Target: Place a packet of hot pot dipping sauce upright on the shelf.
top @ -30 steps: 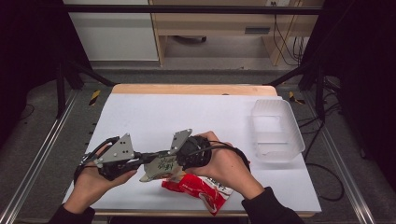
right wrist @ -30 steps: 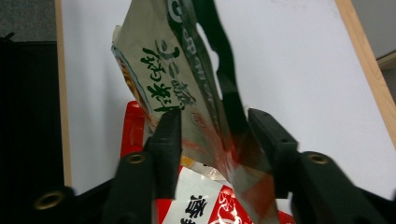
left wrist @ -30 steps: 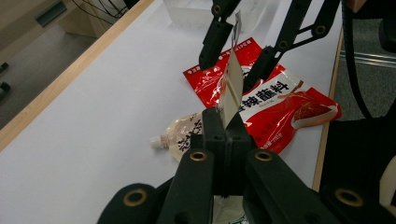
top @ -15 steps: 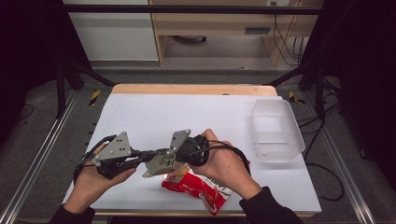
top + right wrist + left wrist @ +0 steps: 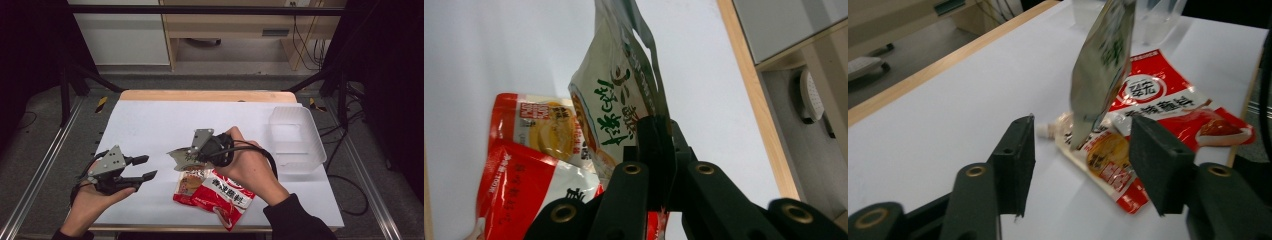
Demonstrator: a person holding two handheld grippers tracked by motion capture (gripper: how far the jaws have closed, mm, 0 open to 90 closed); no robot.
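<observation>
A silver-green snack packet [image 5: 181, 156] hangs above the table, pinched at one edge by my right gripper [image 5: 196, 150], which is shut on it. The right gripper view shows the black jaws clamped on the packet [image 5: 621, 102] at its edge [image 5: 657, 131]. Below it lie a large red packet [image 5: 225, 196] and a smaller red-and-yellow packet [image 5: 189, 183]. My left gripper [image 5: 142, 168] sits to the left, apart from the packet. Its jaws have just been opening and nothing is between them. In the left gripper view, the hanging packet [image 5: 1103, 65] and the red packet [image 5: 1160, 95] lie beyond the gripper [image 5: 1088, 167].
A clear plastic tub [image 5: 296, 142] stands at the right side of the white tabletop [image 5: 150, 125]. The table's wooden far edge [image 5: 200, 95] runs along the back. Metal frame rails flank both sides.
My left gripper has let go of the silver-green packet, opened, and drawn away to the left and down. The right gripper keeps the packet and has lifted it slightly.
</observation>
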